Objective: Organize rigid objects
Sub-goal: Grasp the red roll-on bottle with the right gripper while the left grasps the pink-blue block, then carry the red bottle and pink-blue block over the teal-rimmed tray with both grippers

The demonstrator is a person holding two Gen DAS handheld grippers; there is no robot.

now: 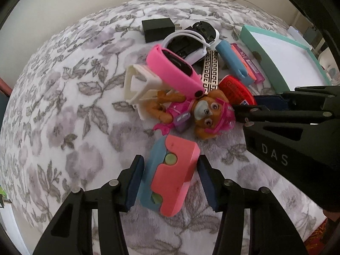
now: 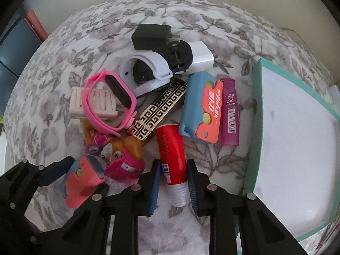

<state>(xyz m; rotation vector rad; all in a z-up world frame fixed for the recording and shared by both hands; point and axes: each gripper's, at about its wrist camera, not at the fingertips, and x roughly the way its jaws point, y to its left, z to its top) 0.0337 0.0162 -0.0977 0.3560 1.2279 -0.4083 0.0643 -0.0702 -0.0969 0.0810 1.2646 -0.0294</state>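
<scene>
Left gripper (image 1: 170, 180) is clamped on the pink/blue cutter (image 1: 172, 176) lying on the floral blanket (image 1: 63, 127), next to the pup toy (image 1: 204, 114). Right gripper (image 2: 173, 184) is closed on the red tube (image 2: 172, 159) near its white cap, w/ the teal box (image 2: 255, 127) just beside it and the rest of the pile behind.

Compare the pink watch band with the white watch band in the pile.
The pink watch band shows a dark oblong face; the white watch band wraps a black block. The pink watch band leans over the cream plastic rack and the toy pup; the white watch band lies farther back, beside the chargers. Both are closed loops, untouched by either hand-held gripper.
</scene>
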